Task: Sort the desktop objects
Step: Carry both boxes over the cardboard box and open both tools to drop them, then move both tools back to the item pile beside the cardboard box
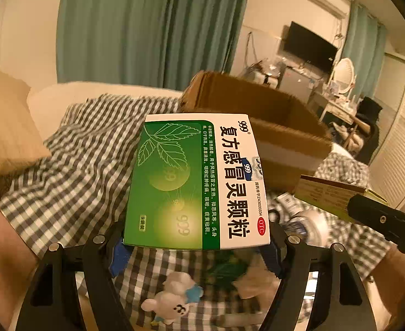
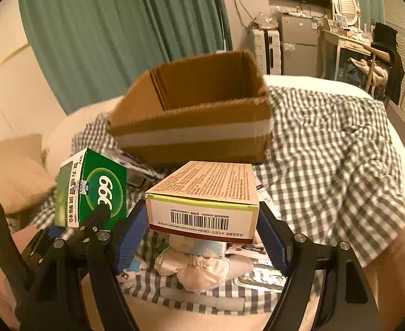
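Note:
My left gripper [image 1: 195, 251] is shut on a green and white 999 medicine box [image 1: 194, 182] and holds it above the checked cloth. The same box shows in the right wrist view [image 2: 92, 190] at the lower left. My right gripper [image 2: 202, 237] is shut on a tan and red medicine box [image 2: 205, 195] with a barcode facing me; this box also shows in the left wrist view [image 1: 332, 195] at the right. An open cardboard box [image 2: 197, 115] stands just beyond both held boxes, and it also appears in the left wrist view [image 1: 260, 118].
Everything rests on a bed with a checked cloth [image 2: 326, 143]. Small items lie below the grippers: a white plush toy [image 1: 169, 300], plastic-wrapped packets [image 2: 202, 264], foil packs [image 2: 260, 273]. A pillow [image 1: 6, 121] lies at the left. Curtains, a TV and a dresser stand behind.

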Demonstrator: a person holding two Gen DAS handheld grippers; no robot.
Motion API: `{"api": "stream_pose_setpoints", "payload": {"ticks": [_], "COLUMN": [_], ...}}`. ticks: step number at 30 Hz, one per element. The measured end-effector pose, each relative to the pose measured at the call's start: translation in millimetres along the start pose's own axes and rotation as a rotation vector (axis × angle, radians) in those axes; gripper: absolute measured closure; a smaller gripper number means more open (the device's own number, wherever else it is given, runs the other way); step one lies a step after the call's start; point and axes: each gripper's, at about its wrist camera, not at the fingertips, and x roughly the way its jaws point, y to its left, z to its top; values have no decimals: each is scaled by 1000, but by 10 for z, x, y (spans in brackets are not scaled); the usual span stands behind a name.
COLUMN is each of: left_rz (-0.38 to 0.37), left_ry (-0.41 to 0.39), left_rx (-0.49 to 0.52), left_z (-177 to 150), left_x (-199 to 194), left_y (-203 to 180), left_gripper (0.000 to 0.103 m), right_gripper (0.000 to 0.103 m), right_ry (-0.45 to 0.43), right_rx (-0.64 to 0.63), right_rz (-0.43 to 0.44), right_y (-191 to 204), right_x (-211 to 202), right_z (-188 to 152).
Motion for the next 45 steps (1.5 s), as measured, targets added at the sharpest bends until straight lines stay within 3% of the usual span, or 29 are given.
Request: {"api": "stream_pose_setpoints", "payload": {"ticks": [7, 13, 17, 22, 29, 34, 38, 40, 41, 42, 45], "left_rz": [-60, -87, -91, -67, -34, -19, -36, -21, -3, 16, 8], "left_ry": [-55, -124, -127, -131, -11, -23, 20, 54, 69, 76, 71], "left_rx": [30, 91, 136, 151, 47, 27, 54, 48, 41, 27, -25], "left_z": [427, 1092, 1529, 1940, 2008, 1981, 1872, 1843, 1837, 1831, 1806], "left_x": [-255, -382, -302, 77, 1034, 1454, 1633, 1673, 1679, 1666, 1545], "left_y": [-152, -379, -519, -547, -376, -315, -367, -386, -371, -363, -270], "left_gripper": [25, 25, 25, 25, 25, 25, 23, 16, 6, 2, 2], "right_gripper": [27, 27, 27, 27, 27, 27, 25, 21, 13, 9, 9], "right_ry": [-72, -139, -153, -116, 3, 48, 45, 1, -14, -27, -57], "right_rx": [-1, -65, -91, -85, 13, 28, 47, 63, 68, 69, 66], "right_rz": [52, 78, 106, 110, 103, 68, 91, 133, 133, 122, 110], "right_y": [-58, 2, 79, 95, -110, -195, -259, -349, -376, -384, -393], "right_x": [-470, -776, -748, -335, 750, 1201, 1275, 1190, 1162, 1123, 920], "right_z": [252, 847, 1235, 1716, 1932, 1913, 1869, 1866, 1872, 1879, 1898]}}
